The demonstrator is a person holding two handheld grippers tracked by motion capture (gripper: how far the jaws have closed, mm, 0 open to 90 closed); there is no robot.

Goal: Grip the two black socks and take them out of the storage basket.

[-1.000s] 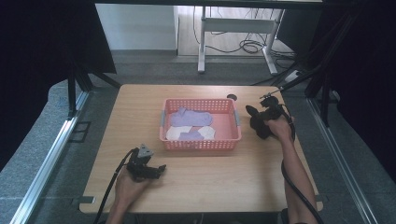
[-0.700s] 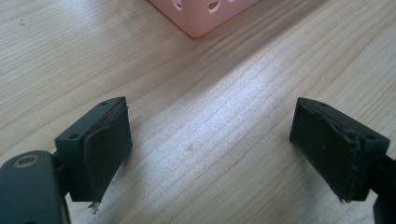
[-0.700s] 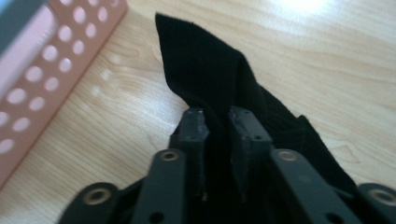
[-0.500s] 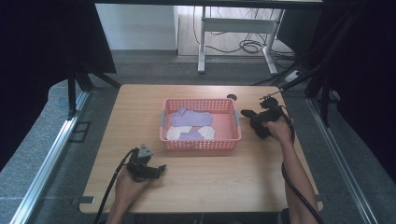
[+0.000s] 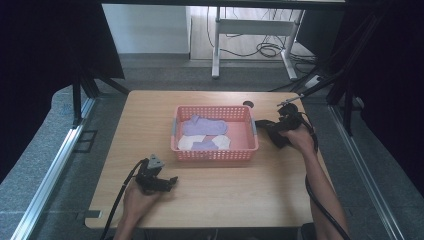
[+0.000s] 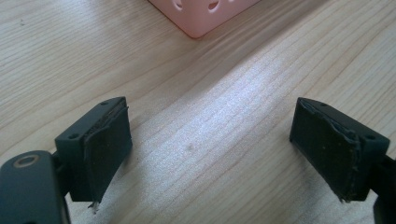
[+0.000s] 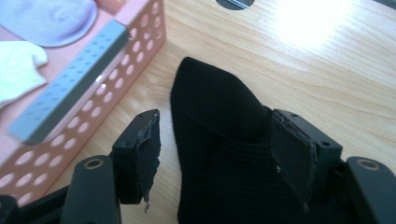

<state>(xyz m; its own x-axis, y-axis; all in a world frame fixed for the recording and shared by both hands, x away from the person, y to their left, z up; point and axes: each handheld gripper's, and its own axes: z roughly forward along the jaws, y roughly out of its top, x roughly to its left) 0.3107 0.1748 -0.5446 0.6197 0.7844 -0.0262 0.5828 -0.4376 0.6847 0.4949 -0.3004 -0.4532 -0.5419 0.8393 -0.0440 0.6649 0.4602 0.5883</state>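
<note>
The right gripper (image 7: 215,154) has just been opening its fingers (image 7: 292,154) off the black sock (image 7: 219,140), which now lies released, apparently flat, on the tabletop (image 5: 225,185) beside the pink basket (image 5: 215,155). The left gripper (image 6: 210,154) rests wide open, empty.

A: Any readable text, labels or numbers in these views?
B: None. No print or brand mark on the pink basket (image 5: 215,150), nothing on the wooden table (image 5: 240,190).
A: Socks?
B: Black sock (image 7: 224,154) is plain, no logo. Lilac sock (image 5: 205,126) in the basket too small to tell.
</note>
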